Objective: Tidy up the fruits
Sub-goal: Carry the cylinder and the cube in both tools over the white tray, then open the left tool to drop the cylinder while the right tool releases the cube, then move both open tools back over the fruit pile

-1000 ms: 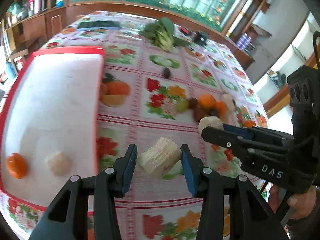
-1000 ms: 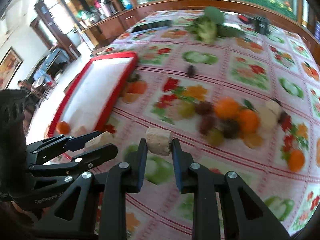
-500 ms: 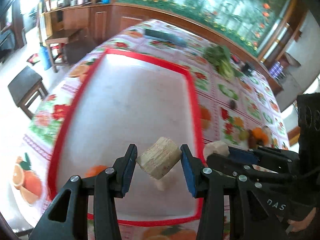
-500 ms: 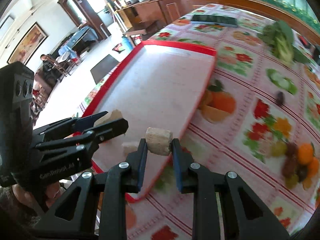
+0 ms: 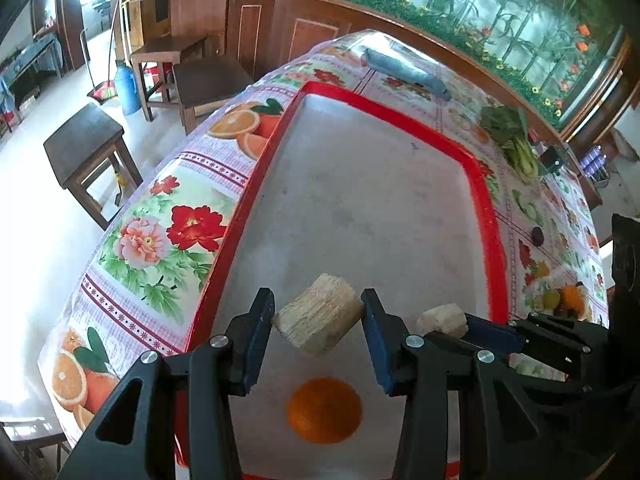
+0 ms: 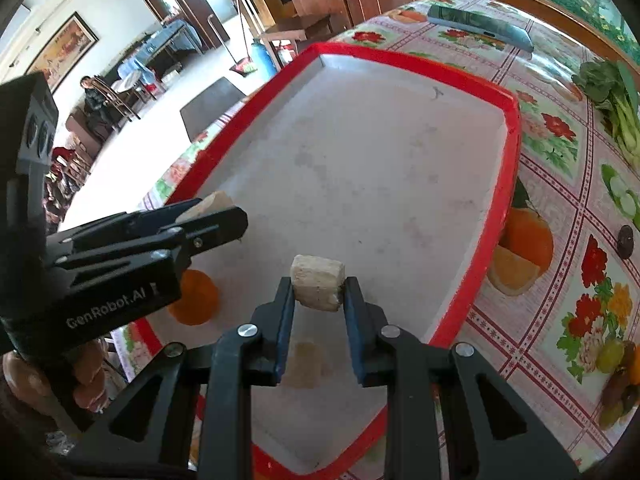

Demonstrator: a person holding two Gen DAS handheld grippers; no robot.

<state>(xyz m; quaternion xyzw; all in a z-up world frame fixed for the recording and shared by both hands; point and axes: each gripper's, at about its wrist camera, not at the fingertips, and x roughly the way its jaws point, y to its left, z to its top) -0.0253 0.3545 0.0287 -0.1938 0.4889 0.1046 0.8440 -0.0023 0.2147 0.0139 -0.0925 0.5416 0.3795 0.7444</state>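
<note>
Swung away from the scattered fruit pile and now over the red-rimmed tray (image 5: pixel 486 216), both tools carried across within the last second. Left tool (image 5: pixel 318 330) clamped on a pale, fibrous chunk (image 5: pixel 318 322), blocky with rough cut faces, hanging above the near end of the tray. Right tool (image 6: pixel 318 300) pinching a smaller, squarer chunk (image 6: pixel 318 282) of the same pale stuff, likewise held clear of the tray floor. On the tray already: a round, smooth orange (image 5: pixel 324 410) directly beneath the left tool, and a blurred pale piece (image 6: pixel 306 362) below the right tool. Tray floor dull, whitish, faintly scuffed; rim glossy red plastic. Around the tray, a shiny flowered cloth over the tabletop (image 5: pixel 168 232), with leafy greens (image 6: pixel 612 100) and a small dark fruit (image 6: pixel 625 236) beyond the tray's far side. Placing step in hand, judging by both loads poised over the tray. Next move likely calls for lowering each chunk to the tray floor beside the pieces already there, clear of the orange, then easing the grip apart; the cut faces should sit flat rather than roll.
</note>
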